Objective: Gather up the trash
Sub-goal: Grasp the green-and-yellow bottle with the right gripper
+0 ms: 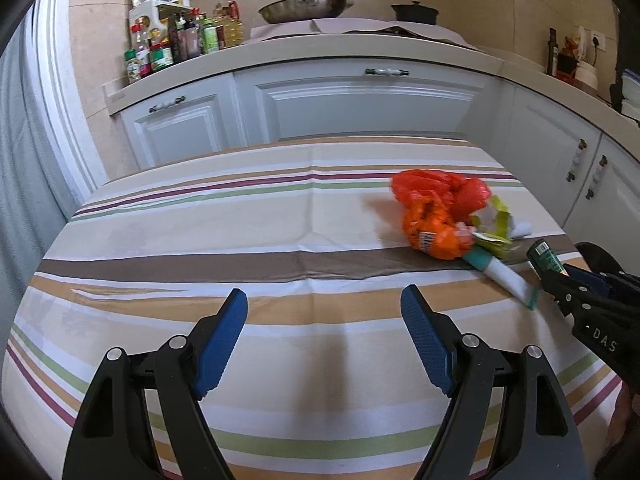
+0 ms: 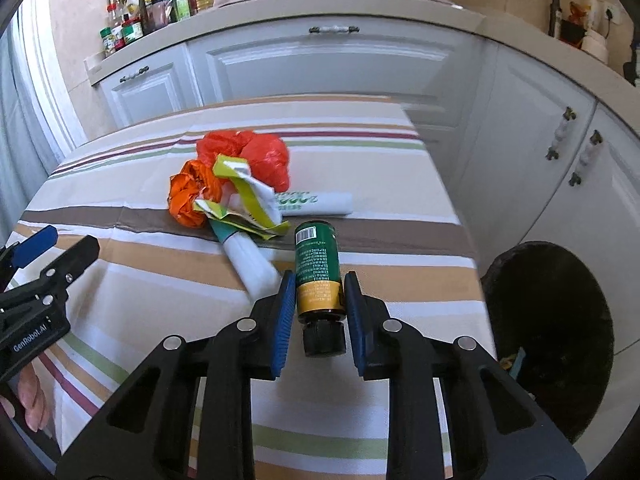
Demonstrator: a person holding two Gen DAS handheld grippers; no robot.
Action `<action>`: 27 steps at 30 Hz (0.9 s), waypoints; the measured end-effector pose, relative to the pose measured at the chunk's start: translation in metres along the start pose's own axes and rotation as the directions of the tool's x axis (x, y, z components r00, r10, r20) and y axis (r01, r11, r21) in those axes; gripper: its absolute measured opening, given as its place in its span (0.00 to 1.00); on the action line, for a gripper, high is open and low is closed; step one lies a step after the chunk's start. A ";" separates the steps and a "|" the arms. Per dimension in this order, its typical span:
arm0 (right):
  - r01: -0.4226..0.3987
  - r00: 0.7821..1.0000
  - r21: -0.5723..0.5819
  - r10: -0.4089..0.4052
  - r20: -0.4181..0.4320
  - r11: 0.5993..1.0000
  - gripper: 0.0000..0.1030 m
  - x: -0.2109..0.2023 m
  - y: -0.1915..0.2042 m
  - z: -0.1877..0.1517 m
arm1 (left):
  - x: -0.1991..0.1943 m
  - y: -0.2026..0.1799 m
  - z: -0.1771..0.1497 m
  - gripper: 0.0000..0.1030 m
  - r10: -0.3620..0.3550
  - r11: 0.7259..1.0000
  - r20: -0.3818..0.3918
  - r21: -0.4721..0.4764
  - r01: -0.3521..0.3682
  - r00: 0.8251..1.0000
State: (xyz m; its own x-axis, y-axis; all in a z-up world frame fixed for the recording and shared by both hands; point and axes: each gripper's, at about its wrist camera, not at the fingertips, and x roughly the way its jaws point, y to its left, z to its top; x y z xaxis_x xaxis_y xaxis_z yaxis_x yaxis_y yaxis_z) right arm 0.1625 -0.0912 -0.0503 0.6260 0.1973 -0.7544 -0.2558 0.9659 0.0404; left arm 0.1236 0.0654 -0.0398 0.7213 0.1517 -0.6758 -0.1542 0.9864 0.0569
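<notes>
Striped cloth (image 1: 200,216) covers the counter under both of my grippers, and white kitchen cabinets (image 1: 360,104) stand behind it.

My right gripper (image 2: 318,292) has its jaws drawn in narrow around a small green bottle (image 2: 318,264). The blue pads (image 2: 283,320) sit at either side of the bottle's yellow lower band, close against it, though I cannot tell whether both pads truly press on it. The bottle's black cap points back toward me and its barcode end points away. From the left wrist view the same bottle (image 1: 543,258) pokes out of the right gripper (image 1: 560,276) at the right edge.

My left gripper (image 1: 324,304) has its jaws wide apart, nothing between them, only bare cloth below.

Just beyond the bottle lies the rest of the trash, bunched together near the right side of the counter: a white tube with a teal band (image 2: 250,258), touching crumpled yellow-green and white wrappers (image 2: 248,200), a crushed orange wrapper (image 2: 190,196) on their left, a red plastic bag (image 2: 260,152) at the far side, and a white roll with green print (image 2: 316,204) to the right.

Off the counter's right edge, low down, sits a dark round bin (image 2: 548,332), its mouth facing me.

Farther off, bottles and jars (image 1: 168,40) crowd the far worktop on the left, with a metal wok (image 1: 304,6) and a dark pot (image 1: 416,12) beside them.
</notes>
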 end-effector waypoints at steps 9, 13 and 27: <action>0.049 0.997 0.051 -0.052 0.062 0.997 0.23 -0.024 -0.032 -0.007 | 0.000 -0.043 0.006 0.74 -0.076 0.996 -0.002 0.044 0.076 0.997; 0.074 0.993 0.088 -0.081 0.081 0.993 0.23 -0.031 -0.054 -0.010 | 0.001 -0.061 0.008 0.74 -0.096 0.994 -0.009 0.060 0.097 0.995; 0.084 0.987 0.196 -0.108 0.116 0.977 0.23 -0.047 -0.116 -0.026 | 0.035 -0.114 0.017 0.74 -0.063 0.994 -0.111 0.085 0.072 0.992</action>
State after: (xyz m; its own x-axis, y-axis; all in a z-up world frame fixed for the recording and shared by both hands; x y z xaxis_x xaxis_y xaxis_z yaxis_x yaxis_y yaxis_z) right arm 0.1437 -0.2169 -0.0363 0.7315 0.1097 -0.6729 -0.0528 0.9931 0.1045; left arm 0.1776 -0.0406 -0.0578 0.6500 0.0817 -0.7555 -0.0440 0.9966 0.0700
